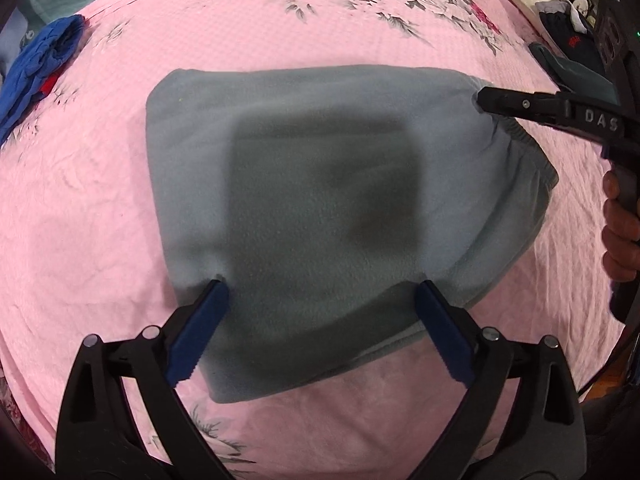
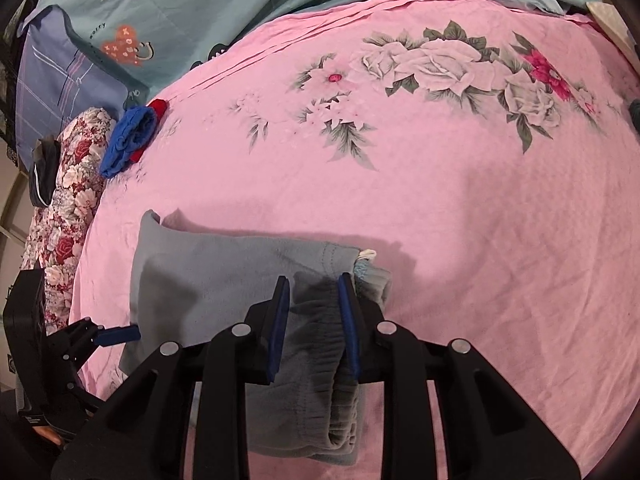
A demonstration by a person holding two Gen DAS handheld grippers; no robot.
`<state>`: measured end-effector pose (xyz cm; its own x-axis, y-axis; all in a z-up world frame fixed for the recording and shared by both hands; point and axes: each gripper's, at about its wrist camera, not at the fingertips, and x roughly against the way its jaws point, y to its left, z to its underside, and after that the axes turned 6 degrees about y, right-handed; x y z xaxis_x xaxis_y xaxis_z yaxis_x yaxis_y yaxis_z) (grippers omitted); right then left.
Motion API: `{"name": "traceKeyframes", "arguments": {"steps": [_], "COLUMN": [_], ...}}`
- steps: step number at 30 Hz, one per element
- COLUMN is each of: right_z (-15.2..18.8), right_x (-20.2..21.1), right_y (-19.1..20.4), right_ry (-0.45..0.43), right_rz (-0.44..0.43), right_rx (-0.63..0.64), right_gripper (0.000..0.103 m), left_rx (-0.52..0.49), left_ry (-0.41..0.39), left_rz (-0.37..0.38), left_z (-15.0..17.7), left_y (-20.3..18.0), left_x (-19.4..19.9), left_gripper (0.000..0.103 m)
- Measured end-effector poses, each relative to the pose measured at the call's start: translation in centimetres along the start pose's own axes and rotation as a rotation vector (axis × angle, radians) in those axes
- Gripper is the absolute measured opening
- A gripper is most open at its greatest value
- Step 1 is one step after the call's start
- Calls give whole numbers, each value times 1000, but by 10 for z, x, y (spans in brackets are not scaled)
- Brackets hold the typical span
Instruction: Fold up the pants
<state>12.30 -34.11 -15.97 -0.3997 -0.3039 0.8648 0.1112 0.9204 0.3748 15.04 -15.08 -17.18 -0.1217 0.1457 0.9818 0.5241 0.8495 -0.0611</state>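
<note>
Grey-blue fleece pants point(image 1: 304, 184) lie folded into a thick rectangle on the pink floral bedsheet point(image 1: 240, 32). My left gripper point(image 1: 322, 286) points down over their near edge, open wide, with its blue pads point(image 1: 200, 328) straddling the fabric and the tips touching it. The same gripper shows at the left edge of the right wrist view point(image 2: 120, 334). My right gripper point(image 2: 314, 280) is shut on the gathered elastic waistband of the pants point(image 2: 224, 276), which bunches between its pads and hangs slightly raised. In the left wrist view the right gripper point(image 1: 486, 100) sits at the pants' far right corner.
A crumpled blue and red garment point(image 2: 132, 136) lies near the sheet's left edge. Dark folded clothes point(image 1: 572, 40) sit at the far right. A floral pillow point(image 2: 68, 200) and a teal quilt point(image 2: 200, 8) border the bed. A person's hand point(image 1: 620, 232) holds the right gripper's handle.
</note>
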Motion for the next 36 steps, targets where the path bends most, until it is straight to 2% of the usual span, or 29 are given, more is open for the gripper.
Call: {"name": "traceKeyframes", "arguments": {"steps": [3,7,9,12,13,14,23,25,27,28,29,32,36], "right_z": [8,36,51,70,79,84,92,97,98,97,96,87,57], "right_x": [28,47,44,24,15,13,15,10,17,24,32,66,88], "right_y": [21,41,42,27,18,15,8,7,5,8,11,29,61], "right_ry": [-30,-42,-17,64,98,89,79,129,121,125,105,20,-52], "right_rz": [6,-41,-23,37,24,3,-28,18,22,70,88,41,-17], "right_rx": [36,58,53,-3,-27,-37,-71,-77,-83,-84,-69,-8,97], "right_gripper": [28,29,29,29,29,27,26,29,27,28,29,29,29], "left_rx": [-10,-23,-21,-23,-24,-27,-39,-46,-47,-50,-58,-94,-74], "left_ry": [-8,-16,-16,-18,-19,-17,-20,-25,-23,-28,-44,-157,-184], "left_rz": [-5,-12,-12,-11,-11,-12,-15,-16,-25,-43,-72,-152,-128], "left_z": [0,4,5,8,8,9,8,10,12,13,15,27,36], "left_y": [-1,-1,-1,1,1,2,-1,-1,-1,-1,-3,-5,6], "left_x": [-1,-4,-4,-3,-3,-3,-3,-2,-1,2,7,34,44], "left_gripper": [99,101,101,101,101,101,101,101,101,101,101,101,101]}}
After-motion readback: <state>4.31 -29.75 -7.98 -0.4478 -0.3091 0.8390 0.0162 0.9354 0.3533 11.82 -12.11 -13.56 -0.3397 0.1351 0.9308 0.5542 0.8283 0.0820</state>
